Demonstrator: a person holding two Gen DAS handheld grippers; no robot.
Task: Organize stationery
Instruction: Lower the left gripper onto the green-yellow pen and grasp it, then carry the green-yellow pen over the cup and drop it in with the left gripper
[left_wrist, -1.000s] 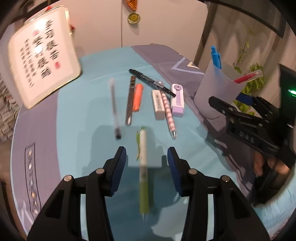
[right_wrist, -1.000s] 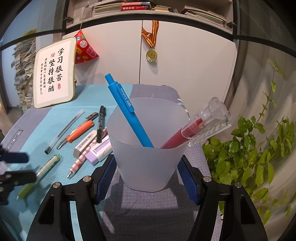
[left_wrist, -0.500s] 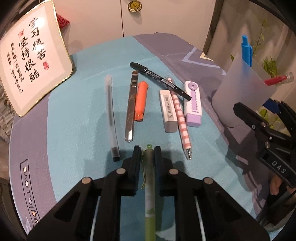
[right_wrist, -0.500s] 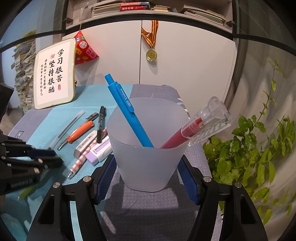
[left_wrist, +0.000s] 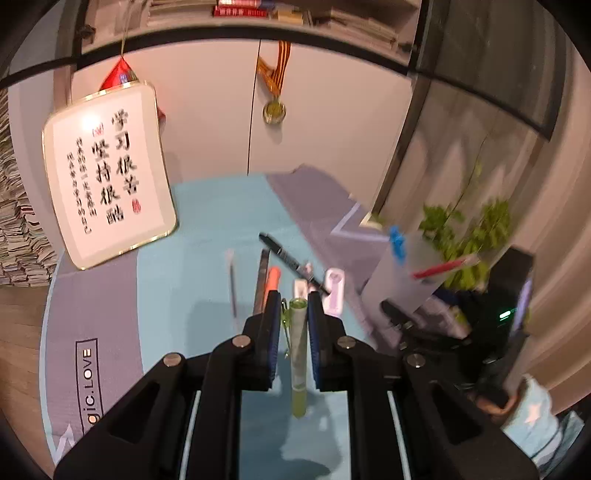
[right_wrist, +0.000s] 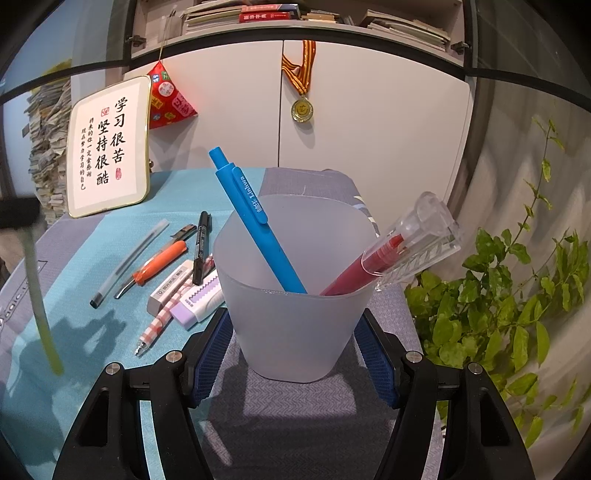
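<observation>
My left gripper (left_wrist: 292, 299) is shut on a green pen (left_wrist: 297, 354) and holds it lifted off the table, tip hanging down; the pen also shows blurred at the left of the right wrist view (right_wrist: 38, 295). My right gripper (right_wrist: 295, 325) is shut on a frosted pen cup (right_wrist: 295, 284) that stands on the mat. The cup holds a blue pen (right_wrist: 255, 218) and a red pen with a clear cap (right_wrist: 391, 251). In the left wrist view the cup (left_wrist: 402, 273) is to the right of the green pen.
On the teal mat (right_wrist: 81, 236) lie a clear gel pen (right_wrist: 129, 258), an orange cutter (right_wrist: 159, 264), a black marker (right_wrist: 201, 247), a white eraser (right_wrist: 170, 286), a pink checked pen (right_wrist: 159, 325) and a lilac correction tape (right_wrist: 201, 299). A framed calligraphy board (right_wrist: 109, 147) leans at the back left. A plant (right_wrist: 517, 295) stands right.
My left gripper closed on the green pen, then lifted it off the mat and tilted upward. My right gripper stays on the cup without moving.
</observation>
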